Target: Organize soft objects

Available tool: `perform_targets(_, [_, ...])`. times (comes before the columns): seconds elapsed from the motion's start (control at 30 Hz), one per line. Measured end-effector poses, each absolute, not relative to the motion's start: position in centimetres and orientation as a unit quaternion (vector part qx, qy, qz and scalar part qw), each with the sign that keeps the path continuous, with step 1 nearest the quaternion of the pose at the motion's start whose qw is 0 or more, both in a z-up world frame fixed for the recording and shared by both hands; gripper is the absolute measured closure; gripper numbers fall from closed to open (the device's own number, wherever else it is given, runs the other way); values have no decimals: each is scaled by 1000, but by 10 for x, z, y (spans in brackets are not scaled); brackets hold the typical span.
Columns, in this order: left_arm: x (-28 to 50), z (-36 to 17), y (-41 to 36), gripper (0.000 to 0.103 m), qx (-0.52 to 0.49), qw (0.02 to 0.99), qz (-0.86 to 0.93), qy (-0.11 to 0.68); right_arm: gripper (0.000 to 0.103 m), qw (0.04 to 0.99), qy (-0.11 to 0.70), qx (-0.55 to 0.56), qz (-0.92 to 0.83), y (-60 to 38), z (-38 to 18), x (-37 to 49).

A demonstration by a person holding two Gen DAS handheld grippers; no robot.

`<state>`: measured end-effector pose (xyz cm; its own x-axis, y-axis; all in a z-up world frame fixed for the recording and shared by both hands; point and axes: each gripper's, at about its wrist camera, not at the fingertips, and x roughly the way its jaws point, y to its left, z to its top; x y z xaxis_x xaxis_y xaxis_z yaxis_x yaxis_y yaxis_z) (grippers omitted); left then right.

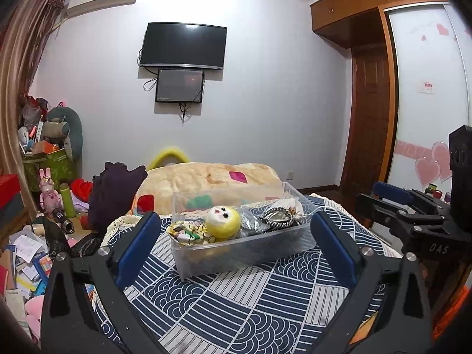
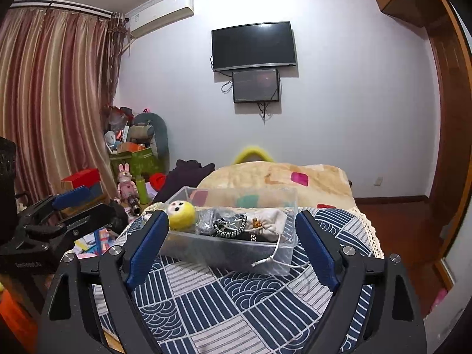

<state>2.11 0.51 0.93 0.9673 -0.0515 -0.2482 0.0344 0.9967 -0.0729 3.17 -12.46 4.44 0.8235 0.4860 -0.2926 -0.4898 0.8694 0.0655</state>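
A clear plastic box [image 1: 244, 250] stands on a blue-and-white patterned cloth [image 1: 236, 303]. In it lie a yellow felt doll [image 1: 221, 222], a silvery bag [image 1: 250, 221], black-and-white beads [image 1: 278, 216] and a white drawstring pouch [image 2: 270, 219]. My left gripper [image 1: 236, 244] is open and empty, just short of the box. My right gripper [image 2: 231, 244] is open and empty, facing the same box [image 2: 230, 250], where the doll [image 2: 181, 215] shows at the left end. Each gripper shows at the edge of the other's view.
A beige blanket [image 1: 206, 180] lies behind the box, with a dark purple cloth [image 1: 115, 191] to its left. Clutter, a pink rabbit figure [image 1: 48, 191] and a green bin [image 1: 50, 165] fill the floor at left. A wooden wardrobe [image 1: 368, 103] stands at right.
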Motion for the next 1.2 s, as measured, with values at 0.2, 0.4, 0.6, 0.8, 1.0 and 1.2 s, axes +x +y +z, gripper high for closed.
perform_targets(0.2, [19, 5, 3, 0, -34, 991, -26, 127, 17, 955, 150, -1, 257, -128, 45, 30])
perform_targets(0.4, [18, 5, 0, 0, -29, 992, -26, 123, 17, 955, 146, -4, 259, -126, 45, 26])
perform_targets(0.6, [18, 5, -1, 0, -27, 992, -24, 124, 17, 954, 145, -3, 261, -125, 46, 22])
perform_targets(0.8, [18, 4, 0, 0, -33, 991, -27, 125, 17, 954, 145, -1, 261, -126, 46, 21])
perform_targets(1.0, [18, 5, 4, 0, -41, 991, -27, 123, 16, 954, 145, -1, 261, -125, 47, 22])
perform_targets(1.2, [18, 5, 7, 0, -45, 991, -25, 123, 16, 954, 145, -1, 261, -126, 47, 21])
